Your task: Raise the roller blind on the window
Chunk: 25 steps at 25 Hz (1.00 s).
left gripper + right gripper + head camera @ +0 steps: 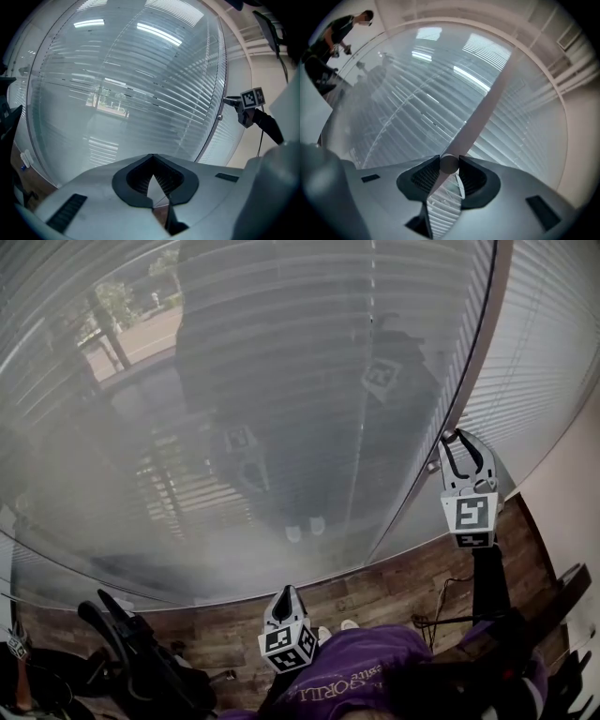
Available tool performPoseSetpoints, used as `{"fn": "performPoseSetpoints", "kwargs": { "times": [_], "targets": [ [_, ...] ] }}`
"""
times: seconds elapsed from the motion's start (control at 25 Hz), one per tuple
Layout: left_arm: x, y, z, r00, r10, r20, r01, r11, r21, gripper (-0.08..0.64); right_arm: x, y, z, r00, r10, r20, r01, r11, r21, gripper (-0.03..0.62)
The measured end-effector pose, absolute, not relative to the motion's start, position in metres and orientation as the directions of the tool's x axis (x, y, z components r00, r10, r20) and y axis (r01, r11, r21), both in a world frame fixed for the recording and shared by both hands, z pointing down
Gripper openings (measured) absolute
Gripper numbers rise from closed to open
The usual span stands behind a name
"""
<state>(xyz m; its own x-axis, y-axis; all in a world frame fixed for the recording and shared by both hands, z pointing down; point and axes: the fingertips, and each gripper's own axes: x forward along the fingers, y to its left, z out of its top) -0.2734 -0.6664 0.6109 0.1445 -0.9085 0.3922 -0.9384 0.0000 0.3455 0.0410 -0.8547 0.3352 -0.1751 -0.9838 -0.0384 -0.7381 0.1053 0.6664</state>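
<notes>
The window [281, 399] is a large glass pane with a lowered blind of horizontal slats [154, 89] behind it. A pale upright frame bar [487, 103] divides the panes and carries a small round knob [449, 164]. My right gripper [449, 161] is raised to that bar, and both of its pads seem to press on the knob's sides. In the head view the right gripper [459, 439] stands at the frame bar [469, 362], at mid height. My left gripper [286, 596] hangs low near the floor, shut and empty, its tips meeting in its own view [152, 160].
Wooden floor [394, 582] runs below the window. A black frame-like piece of equipment [131, 652] stands at the lower left. A thin cable [450, 601] lies at the right, beside a plain wall [572, 484]. A person [344, 28] stands far left.
</notes>
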Motion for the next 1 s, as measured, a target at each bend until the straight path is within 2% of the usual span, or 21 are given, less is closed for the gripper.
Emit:
{"fn": "performPoseSetpoints", "kwargs": {
  "times": [0.08, 0.2, 0.44, 0.72, 1.0],
  "targets": [
    [-0.272, -0.667, 0.609, 0.148, -0.908, 0.392, -0.94, -0.005, 0.342, 0.0, 0.043, -0.855, 0.333, -0.177, -0.984, -0.033, -0.762, 0.115, 0.637, 0.124],
    [-0.272, -0.667, 0.605, 0.15, -0.907, 0.393, -0.941, -0.009, 0.34, 0.0, 0.042, -0.854, 0.331, -0.162, -0.987, -0.021, -0.713, 0.102, 0.694, 0.124],
    [-0.272, -0.665, 0.608, 0.148, -0.908, 0.393, -0.939, -0.004, 0.343, 0.0, 0.042, -0.854, 0.343, -0.102, -0.995, -0.016, -0.437, 0.031, 0.899, 0.124],
    [-0.272, -0.665, 0.61, 0.152, -0.905, 0.396, -0.938, -0.006, 0.347, 0.0, 0.039, -0.855, 0.348, -0.075, -0.997, -0.03, -0.189, -0.015, 0.982, 0.124],
    [-0.27, -0.664, 0.61, 0.151, -0.905, 0.397, -0.938, -0.005, 0.345, 0.0, 0.044, -0.857, 0.349, -0.064, -0.996, -0.061, -0.212, -0.046, 0.976, 0.124]
  ]
}}
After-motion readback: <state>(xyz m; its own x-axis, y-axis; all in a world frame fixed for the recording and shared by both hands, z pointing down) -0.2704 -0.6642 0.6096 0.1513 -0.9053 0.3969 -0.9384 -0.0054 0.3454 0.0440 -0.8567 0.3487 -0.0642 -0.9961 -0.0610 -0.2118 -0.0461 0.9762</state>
